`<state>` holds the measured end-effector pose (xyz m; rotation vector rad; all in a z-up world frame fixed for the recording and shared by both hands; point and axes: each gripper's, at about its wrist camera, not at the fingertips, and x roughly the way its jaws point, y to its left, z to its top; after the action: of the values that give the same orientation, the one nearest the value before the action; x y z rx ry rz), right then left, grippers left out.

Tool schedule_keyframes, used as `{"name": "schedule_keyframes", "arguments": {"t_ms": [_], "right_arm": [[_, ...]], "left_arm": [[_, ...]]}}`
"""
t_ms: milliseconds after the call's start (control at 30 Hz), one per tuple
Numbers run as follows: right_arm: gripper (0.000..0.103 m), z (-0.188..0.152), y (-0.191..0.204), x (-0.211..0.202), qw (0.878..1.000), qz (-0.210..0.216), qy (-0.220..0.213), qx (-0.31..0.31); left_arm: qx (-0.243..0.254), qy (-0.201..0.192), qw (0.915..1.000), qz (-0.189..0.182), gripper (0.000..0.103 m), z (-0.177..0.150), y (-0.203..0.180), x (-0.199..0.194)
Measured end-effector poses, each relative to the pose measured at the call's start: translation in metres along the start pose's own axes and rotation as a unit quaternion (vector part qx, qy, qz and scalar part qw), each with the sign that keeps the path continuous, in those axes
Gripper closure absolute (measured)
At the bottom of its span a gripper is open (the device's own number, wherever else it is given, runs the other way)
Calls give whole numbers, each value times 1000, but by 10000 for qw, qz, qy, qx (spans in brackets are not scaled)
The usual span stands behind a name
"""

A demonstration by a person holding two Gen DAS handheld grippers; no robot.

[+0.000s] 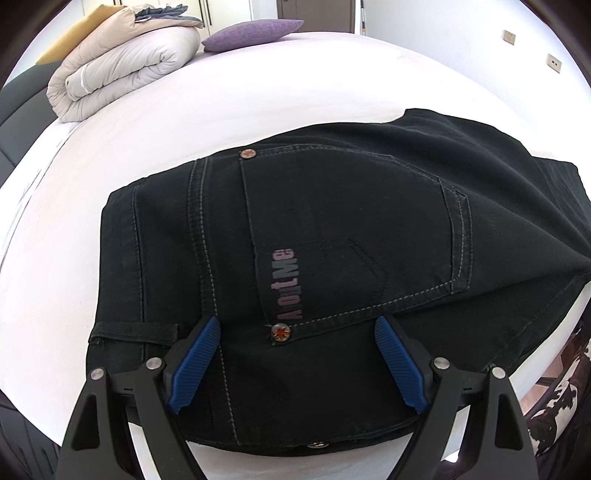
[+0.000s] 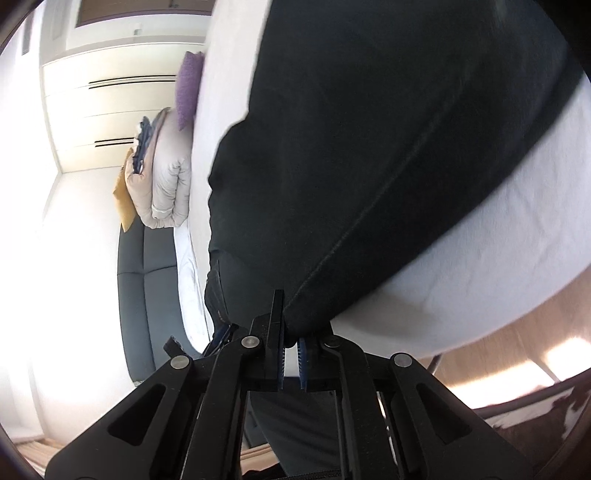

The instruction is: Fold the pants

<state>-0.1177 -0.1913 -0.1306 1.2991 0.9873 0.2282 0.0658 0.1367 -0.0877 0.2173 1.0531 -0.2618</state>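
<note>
- Black pants (image 1: 332,236) are lying on the white bed (image 1: 221,103), waistband end toward my left gripper, back pocket facing up with some faded lettering on it and two little rivets at the pocket corners.
- My left gripper (image 1: 297,365) is hanging right over the waistband with its jaws spread wide, nothing pinched. The blue pads (image 1: 197,365) sit on either side of the lower rivet (image 1: 280,331), and I can't tell if they're touching the cloth or just above it.
- My right gripper (image 2: 292,354) is clamped tight on an edge of the pants (image 2: 369,166), down at the near edge of the bed (image 2: 480,277). A bit of black fabric is squeezed between the pads and a seam runs up and away from the pinch.
- That view is tipped sideways and a bit blurry, so don't ask me which part of the leg it has.
- Far end of the bed: a rolled-up grey duvet (image 1: 122,70) and a purple cushion (image 1: 251,35) just beside it, well apart from the pants.
- Dark headboard (image 2: 147,295) is off to the side.
</note>
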Motion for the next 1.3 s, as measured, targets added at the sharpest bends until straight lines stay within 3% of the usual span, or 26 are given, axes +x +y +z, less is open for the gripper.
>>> {"name": "schedule_keyframes", "arguments": {"t_ms": [167, 300, 500, 567, 833, 1133, 1233, 1300], "right_arm": [[96, 16, -5, -29, 9993, 76, -339, 141], [96, 42, -18, -79, 9933, 183, -1096, 320], [96, 68, -72, -127, 9738, 277, -1808, 1354], [100, 69, -72, -130, 9748, 237, -1826, 1259], [101, 72, -74, -140, 9770, 173, -1776, 1165], [101, 77, -78, -108, 9785, 217, -1724, 1112], [99, 78, -72, -109, 9795, 283, -1668, 1090], [87, 75, -63, -119, 9823, 67, -1681, 821]], "left_arm": [[0, 39, 10000, 43, 14, 2, -3, 1], [-3, 36, 10000, 43, 14, 2, -3, 1], [6, 67, 10000, 61, 14, 6, -5, 0], [29, 98, 9999, 76, 14, 8, -6, 0], [90, 158, 9996, 237, 10, 15, -11, 0], [35, 145, 9996, 219, 9, 18, -14, 0], [32, 109, 9996, 248, 9, 14, -12, -1], [25, 90, 9996, 248, 9, 10, -10, -5]]}}
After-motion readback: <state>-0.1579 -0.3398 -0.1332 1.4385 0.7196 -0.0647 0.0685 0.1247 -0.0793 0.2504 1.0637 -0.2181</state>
